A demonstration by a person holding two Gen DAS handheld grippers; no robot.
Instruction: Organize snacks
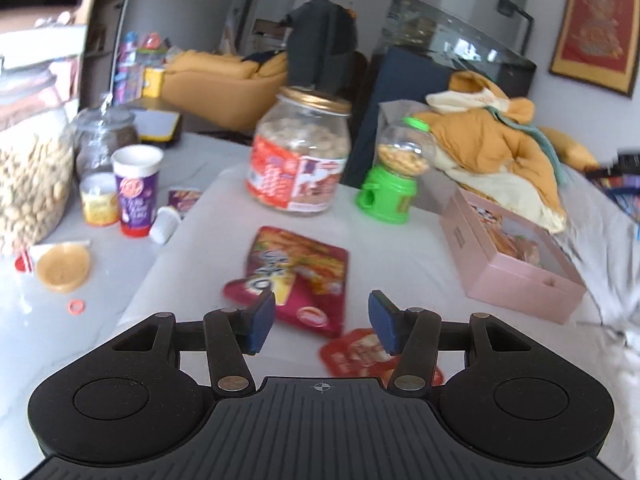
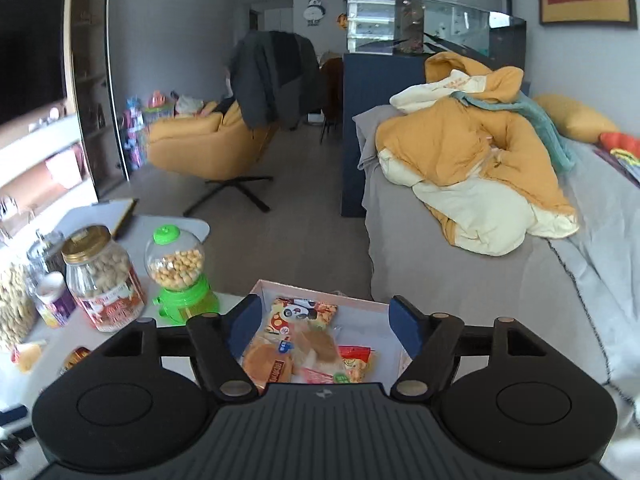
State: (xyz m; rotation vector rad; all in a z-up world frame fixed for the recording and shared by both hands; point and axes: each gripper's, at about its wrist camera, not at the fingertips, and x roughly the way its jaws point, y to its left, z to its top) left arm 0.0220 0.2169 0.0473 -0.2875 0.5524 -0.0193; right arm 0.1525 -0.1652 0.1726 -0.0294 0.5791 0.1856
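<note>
In the left wrist view my left gripper (image 1: 322, 320) is open and empty, just above two red snack packets (image 1: 298, 276) that overlap on the white table; a smaller red packet (image 1: 354, 354) lies under its right finger. A pink box (image 1: 516, 264) with snacks in it stands to the right. In the right wrist view my right gripper (image 2: 324, 320) is open and empty, hovering over that pink box (image 2: 316, 294), which holds several wrapped snacks (image 2: 304, 344).
A big jar with a gold lid (image 1: 300, 152), a green candy dispenser (image 1: 394, 172), a purple cup (image 1: 138, 188), a yellow tub (image 1: 98, 200) and a large peanut jar (image 1: 28, 184) stand at the back and left of the table. A bed with a yellow quilt (image 2: 480, 168) lies to the right.
</note>
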